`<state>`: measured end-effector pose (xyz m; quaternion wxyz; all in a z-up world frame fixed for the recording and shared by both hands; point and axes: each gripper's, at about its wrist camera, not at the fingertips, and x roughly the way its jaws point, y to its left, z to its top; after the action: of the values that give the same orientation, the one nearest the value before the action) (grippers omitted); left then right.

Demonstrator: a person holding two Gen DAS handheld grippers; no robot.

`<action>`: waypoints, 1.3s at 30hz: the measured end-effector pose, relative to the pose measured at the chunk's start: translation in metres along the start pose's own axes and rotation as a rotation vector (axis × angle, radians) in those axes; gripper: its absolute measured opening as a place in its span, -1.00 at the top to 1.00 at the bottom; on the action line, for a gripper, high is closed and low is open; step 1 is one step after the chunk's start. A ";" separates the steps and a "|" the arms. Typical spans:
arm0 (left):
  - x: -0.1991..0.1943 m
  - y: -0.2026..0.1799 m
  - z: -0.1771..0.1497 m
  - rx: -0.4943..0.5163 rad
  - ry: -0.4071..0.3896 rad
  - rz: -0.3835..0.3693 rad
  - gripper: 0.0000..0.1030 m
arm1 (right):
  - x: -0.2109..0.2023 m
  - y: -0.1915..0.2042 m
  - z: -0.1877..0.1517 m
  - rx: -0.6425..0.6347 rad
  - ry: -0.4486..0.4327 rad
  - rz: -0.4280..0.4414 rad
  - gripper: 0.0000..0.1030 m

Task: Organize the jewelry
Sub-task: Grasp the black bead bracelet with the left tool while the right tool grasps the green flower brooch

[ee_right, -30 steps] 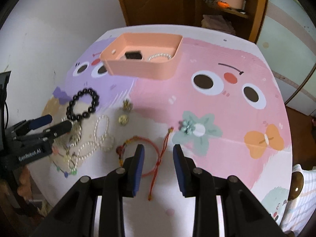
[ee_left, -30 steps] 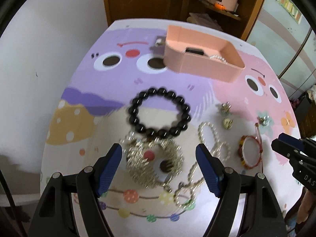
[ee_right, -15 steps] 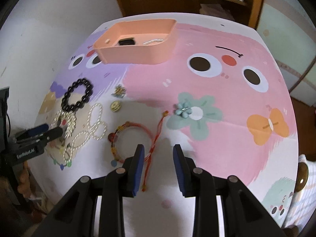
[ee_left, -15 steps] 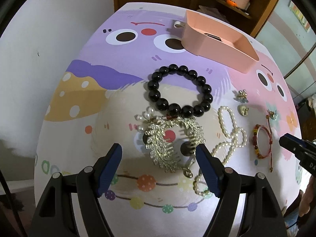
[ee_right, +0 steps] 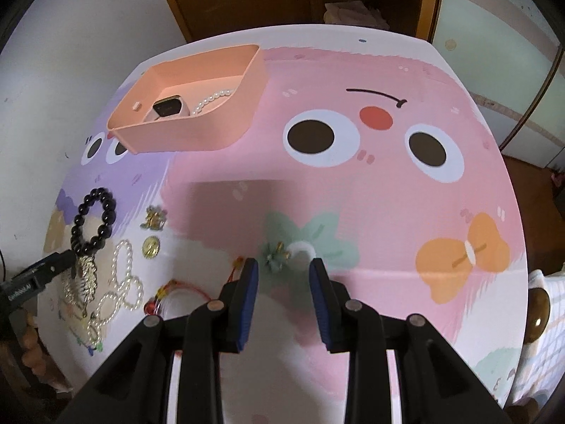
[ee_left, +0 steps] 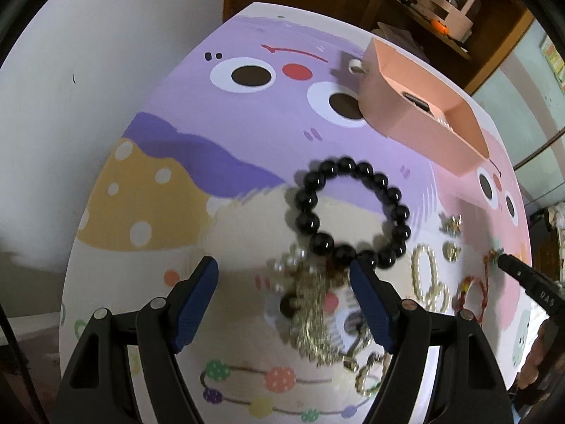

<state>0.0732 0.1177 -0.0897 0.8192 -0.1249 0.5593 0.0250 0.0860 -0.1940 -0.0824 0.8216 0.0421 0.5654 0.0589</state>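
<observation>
The left gripper (ee_left: 284,300) pointed steeply down at the near-left part of the table (ee_left: 148,190), its blue-padded jaws spread wide and holding nothing. Between and just beyond the jaws lay a gold rhinestone hair comb (ee_left: 310,314), blurred in the left wrist view; its far end touched or overlapped a black bead bracelet (ee_left: 353,212), which lay just past the fingertips. The comb looked light and stiff, with thin teeth that could snag or bend, so a grip across its solid spine seemed safest; the bracelet's glossy round beads would probably slip and roll, so the pads would do best to close across one side of the ring. To the right of these lay a pearl strand (ee_left: 427,282), limp and likely to trail, then a red cord bracelet (ee_right: 176,295), soft and light. The right gripper (ee_right: 284,282) hovered near the front edge of the table, jaws partly apart and empty, with a small flower-shaped earring (ee_right: 275,256) just beyond its fingertips and the red cord just to the left of its left jaw. A pink tray (ee_right: 183,137) stood well away toward the far-left corner of the table, already holding a watch (ee_right: 167,107) and pearls.
</observation>
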 end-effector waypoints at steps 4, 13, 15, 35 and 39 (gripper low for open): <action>0.003 -0.003 0.015 -0.001 -0.015 0.008 -0.46 | 0.007 0.001 0.004 -0.002 -0.002 -0.005 0.42; 0.007 -0.023 0.034 0.029 -0.029 0.004 -0.46 | 0.013 0.006 0.003 -0.043 -0.010 -0.027 0.42; 0.014 -0.027 0.037 0.030 -0.021 0.018 -0.46 | 0.013 0.008 0.003 -0.051 -0.013 -0.033 0.42; 0.041 -0.050 0.058 0.116 0.040 0.148 -0.27 | 0.016 0.005 0.010 -0.073 -0.022 -0.052 0.49; 0.042 -0.056 0.063 0.153 0.033 0.133 0.60 | 0.017 0.012 0.009 -0.100 -0.030 -0.073 0.58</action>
<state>0.1558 0.0738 -0.0967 0.8134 -0.0250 0.5801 0.0346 0.1001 -0.1801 -0.0933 0.8327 -0.0189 0.5504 0.0566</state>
